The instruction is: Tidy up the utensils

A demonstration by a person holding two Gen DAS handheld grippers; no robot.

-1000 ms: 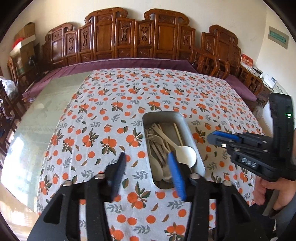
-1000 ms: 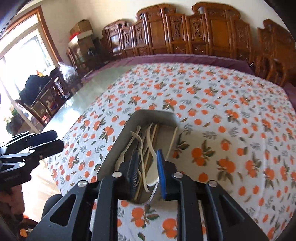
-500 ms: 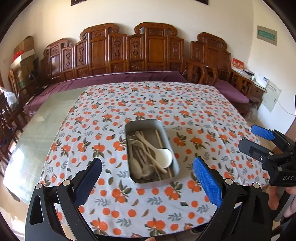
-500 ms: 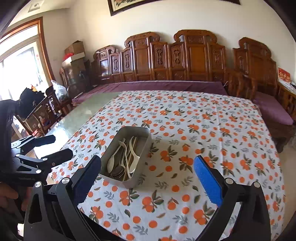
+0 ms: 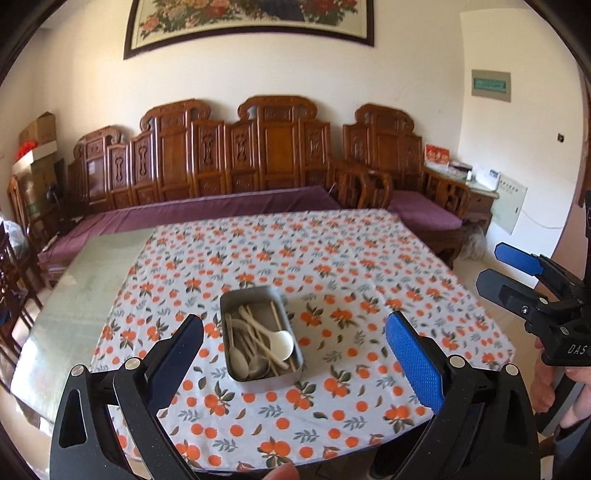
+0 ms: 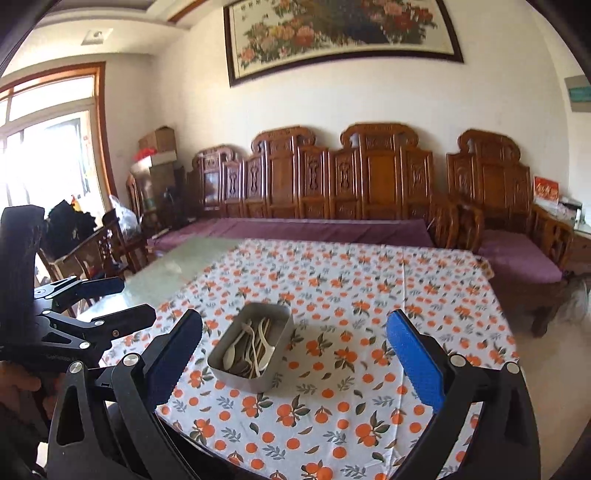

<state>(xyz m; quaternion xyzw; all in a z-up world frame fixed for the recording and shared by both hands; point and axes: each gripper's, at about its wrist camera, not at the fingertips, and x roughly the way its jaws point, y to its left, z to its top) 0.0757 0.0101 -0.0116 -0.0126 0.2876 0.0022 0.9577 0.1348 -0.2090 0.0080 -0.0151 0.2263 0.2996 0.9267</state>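
Both the left gripper (image 5: pixel 294 349) and right gripper (image 6: pixel 294 345) are hovering wide apart, empty, the tin (image 5: pixel 260 334) of tangled utensils (image 5: pixel 258 345) ahead of them risking snagged multi-picks or sliding on the desk (image 5: pixel 332 295)

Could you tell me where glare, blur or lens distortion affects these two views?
Left wrist view: fisheye bends the wall painting; slight softness overall; metal tray readable. Right wrist view: window blown out white at left, bare tabletop reflects its light; dark vignette in the corners of both views.
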